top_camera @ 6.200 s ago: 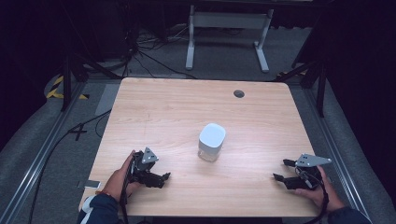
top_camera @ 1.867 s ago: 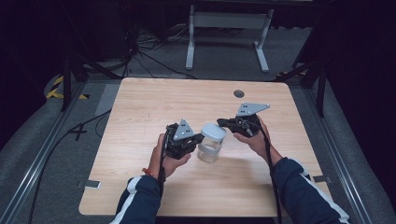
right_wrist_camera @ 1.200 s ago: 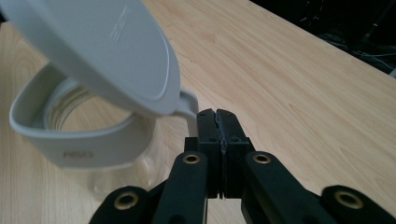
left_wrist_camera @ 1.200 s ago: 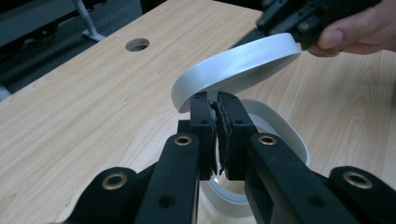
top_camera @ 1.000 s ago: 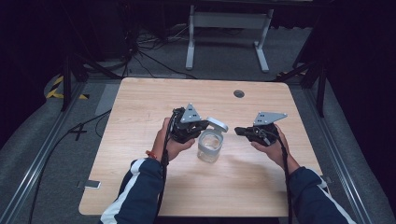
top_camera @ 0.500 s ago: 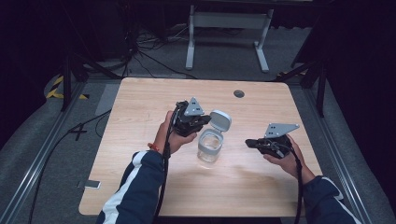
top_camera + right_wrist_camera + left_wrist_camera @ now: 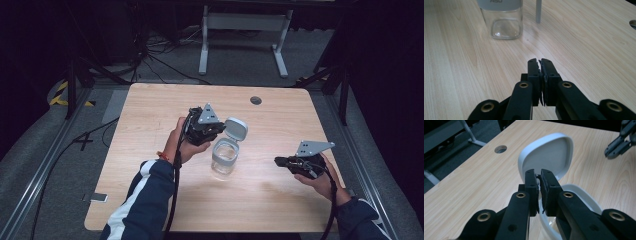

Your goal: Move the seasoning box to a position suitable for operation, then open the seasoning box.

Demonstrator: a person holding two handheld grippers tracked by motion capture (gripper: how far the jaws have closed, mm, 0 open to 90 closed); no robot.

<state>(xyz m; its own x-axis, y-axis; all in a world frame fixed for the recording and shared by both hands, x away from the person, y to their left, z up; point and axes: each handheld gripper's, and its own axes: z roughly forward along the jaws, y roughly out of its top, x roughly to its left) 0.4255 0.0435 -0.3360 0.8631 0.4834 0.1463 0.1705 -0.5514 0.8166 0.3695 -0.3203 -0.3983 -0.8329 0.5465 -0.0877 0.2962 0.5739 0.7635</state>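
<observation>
Item: clear jar (image 7: 223, 159) with a white hinged lid (image 7: 235, 130), standing upright near the middle of the bench (image 7: 150, 115).
Lid: swung up and back, standing open behind the jar's mouth (the white rim (image 7: 584, 195) lies just below it in the left gripper view).
Body: looks like glass or hard clear plastic, square-shouldered, apparently empty; judged light, rigid, smooth and likely slippery, and breakable if tipped off the bench.
Hinge: judged the weak point; the lid probably flexes, so pulling there could topple the light jar.
Best hold: across the flat side walls low on the body (image 7: 504, 25), or by the thick white rim for steadying.
Left tongs (image 7: 538, 173): closed together at the lid's lower edge; whether they pinch the lid or merely touch it is not clear.
Right tongs (image 7: 539, 60): closed on nothing, low over the bench, well apart from the jar on the person's right.
</observation>
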